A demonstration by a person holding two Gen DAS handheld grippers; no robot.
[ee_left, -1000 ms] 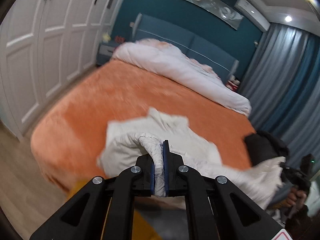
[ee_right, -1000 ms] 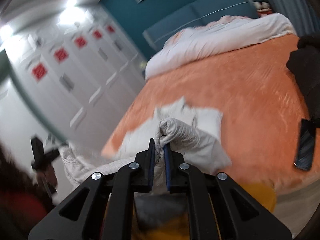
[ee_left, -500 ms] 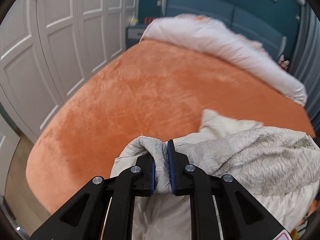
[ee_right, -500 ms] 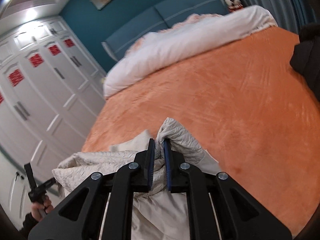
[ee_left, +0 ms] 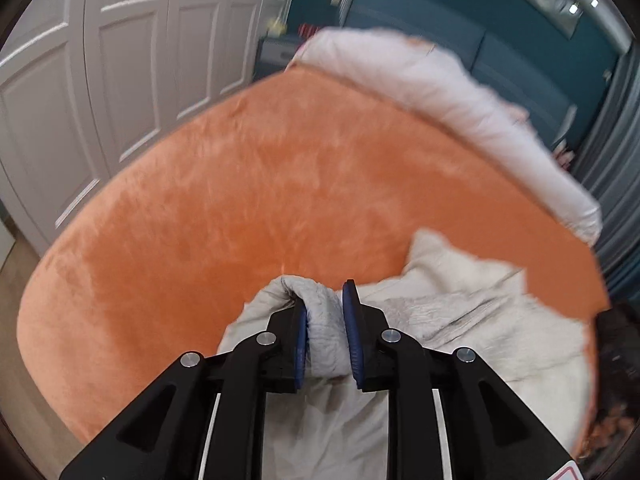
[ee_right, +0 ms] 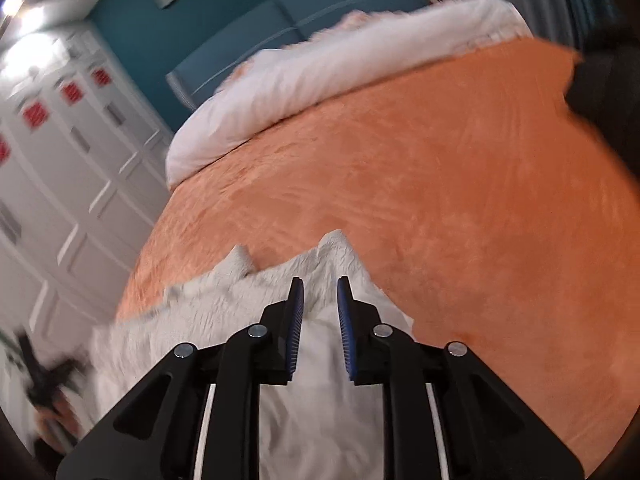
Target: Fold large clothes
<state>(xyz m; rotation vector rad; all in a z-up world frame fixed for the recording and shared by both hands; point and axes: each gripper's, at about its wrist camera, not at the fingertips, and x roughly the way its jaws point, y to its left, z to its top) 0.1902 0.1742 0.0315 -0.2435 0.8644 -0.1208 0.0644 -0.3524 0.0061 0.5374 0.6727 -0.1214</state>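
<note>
Item, bed [ee_left: 248, 208]: an orange plush cover is spreading across most of both views, serving as the folding surface, with a white duvet [ee_left: 460, 100] bunched along the headboard end. Item, garment [ee_left: 472, 320]: a large cream quilted piece is lying on the near part of the bed, doubled over itself, its far edge showing peaked corners in the right wrist view [ee_right: 336, 252]; a dark item [ee_right: 608, 88] is sitting well apart at the bed's right edge. Item, left gripper [ee_left: 325, 328]: jaws have just been opening; a rolled fold of the cream cloth is sitting between the blue pads, touching the left-hand pad while a slim gap seems to be showing at the other, so the hold is reading as loosened rather than clamped. Item, right gripper [ee_right: 318, 320]: jaws have just been opening too; the pads are standing parted with cloth lying beneath and between them, not pinched. Handling note, as a judgement: the step in hand is releasing the carried edge onto the lower layer. Doing it well is meaning letting both corners go together, drawing each tool straight back so no pad is dragging the fold, then checking that the edges are lining up before smoothing the crease.
</note>
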